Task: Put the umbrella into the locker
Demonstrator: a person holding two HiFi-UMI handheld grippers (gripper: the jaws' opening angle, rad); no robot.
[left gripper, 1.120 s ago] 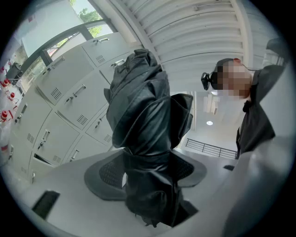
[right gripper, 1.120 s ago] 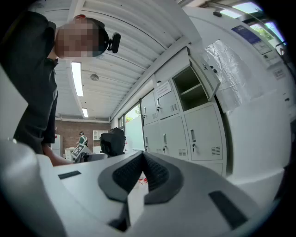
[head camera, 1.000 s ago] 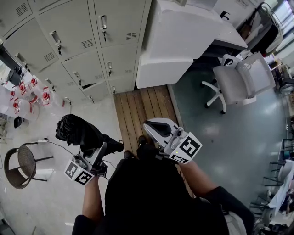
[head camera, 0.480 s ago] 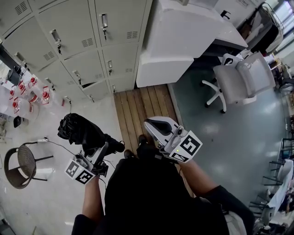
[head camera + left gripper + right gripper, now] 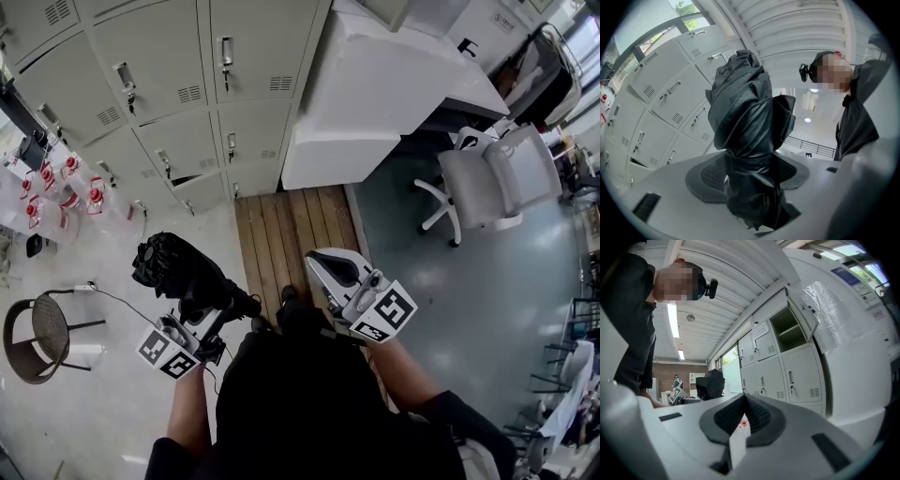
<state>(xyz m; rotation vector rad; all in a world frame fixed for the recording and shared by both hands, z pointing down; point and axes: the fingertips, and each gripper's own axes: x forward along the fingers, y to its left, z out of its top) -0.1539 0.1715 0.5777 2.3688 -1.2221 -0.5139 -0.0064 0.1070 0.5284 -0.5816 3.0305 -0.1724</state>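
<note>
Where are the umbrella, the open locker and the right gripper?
umbrella (image 5: 750, 136), left gripper view, bundled black canopy.
open locker (image 5: 783, 323), right gripper view, its dark interior.
right gripper (image 5: 743, 404), right gripper view, between its shut jaw tips.

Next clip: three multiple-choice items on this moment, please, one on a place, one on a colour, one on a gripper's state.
1. Where is the black folded fabric umbrella?
A) lying on the floor
B) between the left gripper's jaws
C) inside a locker

2. What colour is the swivel office chair?
A) red
B) black
C) white

3. How do the right gripper's jaws stand?
A) together, empty
B) clamped on the umbrella
C) wide apart

Answers:
1 B: its view shows the pads clamping the bundle.
2 C: seat and back look white in the head view.
3 A: its view shows the jaws meeting, nothing between.
</note>
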